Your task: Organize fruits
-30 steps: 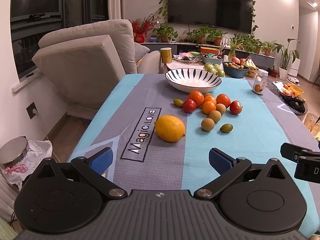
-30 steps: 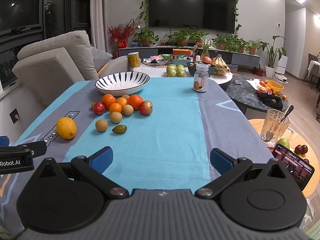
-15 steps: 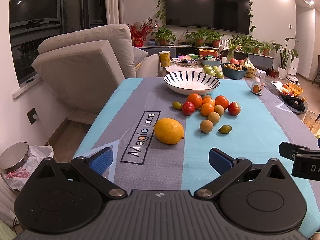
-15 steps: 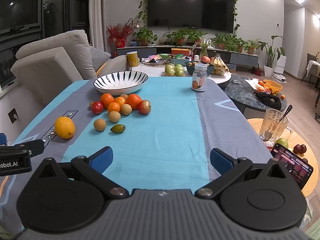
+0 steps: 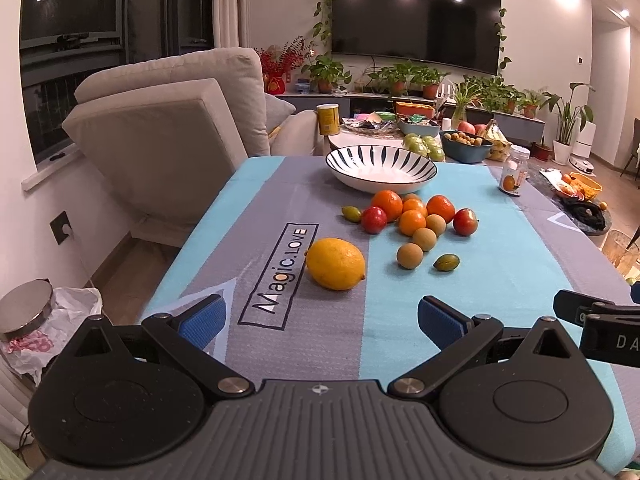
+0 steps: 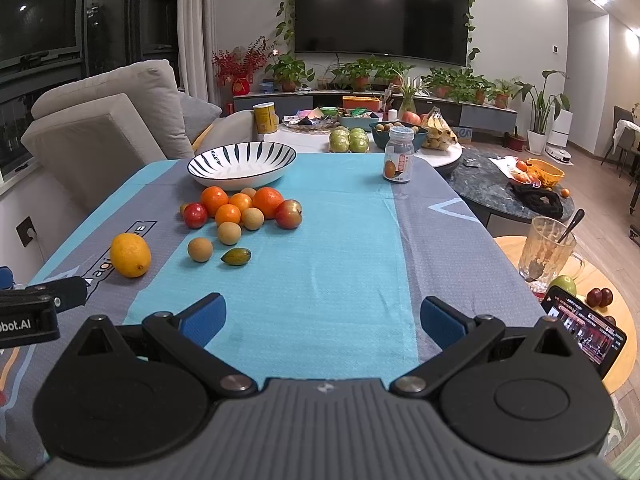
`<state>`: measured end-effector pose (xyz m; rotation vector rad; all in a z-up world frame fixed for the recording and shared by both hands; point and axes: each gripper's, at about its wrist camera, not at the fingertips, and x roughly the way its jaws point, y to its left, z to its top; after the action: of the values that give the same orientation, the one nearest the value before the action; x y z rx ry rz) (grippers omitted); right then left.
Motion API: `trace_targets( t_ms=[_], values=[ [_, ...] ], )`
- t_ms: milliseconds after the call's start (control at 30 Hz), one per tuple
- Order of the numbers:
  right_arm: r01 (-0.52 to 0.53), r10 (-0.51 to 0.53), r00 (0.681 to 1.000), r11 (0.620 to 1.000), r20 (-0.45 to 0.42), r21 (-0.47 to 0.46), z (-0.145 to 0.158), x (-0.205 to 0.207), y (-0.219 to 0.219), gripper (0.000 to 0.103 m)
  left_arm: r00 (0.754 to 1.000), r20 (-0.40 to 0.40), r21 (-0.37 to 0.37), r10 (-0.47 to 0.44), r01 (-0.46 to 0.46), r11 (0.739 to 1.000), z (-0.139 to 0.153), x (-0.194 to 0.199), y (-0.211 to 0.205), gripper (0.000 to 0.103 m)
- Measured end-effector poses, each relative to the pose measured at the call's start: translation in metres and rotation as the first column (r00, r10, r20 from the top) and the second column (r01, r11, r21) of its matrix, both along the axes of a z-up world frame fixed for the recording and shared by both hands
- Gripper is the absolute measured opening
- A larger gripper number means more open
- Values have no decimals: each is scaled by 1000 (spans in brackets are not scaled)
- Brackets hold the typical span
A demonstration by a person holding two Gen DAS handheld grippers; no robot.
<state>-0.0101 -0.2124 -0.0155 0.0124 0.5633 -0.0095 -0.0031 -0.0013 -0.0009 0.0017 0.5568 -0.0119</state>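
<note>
Above tablecloth (image 5: 500, 280), both grippers level, wide.

A living room at night: a dark TV (image 6: 382, 10) hangs on the white wall (image 6: 580, 60) at upper centre, trailing vines (image 6: 286, 4) framing it and ceiling spotlights mirrored in its screen. Potted plants (image 6: 452, 80) line the low cabinet (image 6: 480, 112) below. At left, a beige sofa (image 5: 168, 128) sits beneath black windows (image 5: 72, 12) and a pale curtain (image 6: 192, 20). Wood floor (image 6: 600, 184) shows at right.
</note>
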Motion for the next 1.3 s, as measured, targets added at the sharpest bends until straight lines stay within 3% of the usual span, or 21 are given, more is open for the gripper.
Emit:
trace_targets(
  t_ms=[567, 733, 867, 1067, 1133, 1300],
  values=[
    [-9, 9, 1000, 1000, -6, -4, 0, 2, -3, 64, 1000, -6, -7, -18, 18, 1000, -5, 5, -1, 103],
    [-51, 51, 999, 998, 7, 22, -3, 8, -4, 64, 997, 18, 43, -74, 73, 996, -11, 10, -6, 103],
    [-97, 96, 995, 992, 8, 85, -5, 17, -2, 64, 990, 41, 32, -133, 132, 991, -15, 16, -3, 103],
    [-204, 199, 979, 966, 46, 159, 6, 34, 13, 63, 984, 49, 13, -169, 168, 986, -20, 35, 6, 87],
    [-260, 257, 966, 945, 37, 197, 9, 46, 19, 63, 982, 39, 7, -184, 184, 983, -21, 44, 10, 76],
    [-321, 369, 929, 853, -40, 412, 5, 88, 24, 63, 972, -5, 7, -237, 237, 972, -27, 64, 21, 62]
  ],
)
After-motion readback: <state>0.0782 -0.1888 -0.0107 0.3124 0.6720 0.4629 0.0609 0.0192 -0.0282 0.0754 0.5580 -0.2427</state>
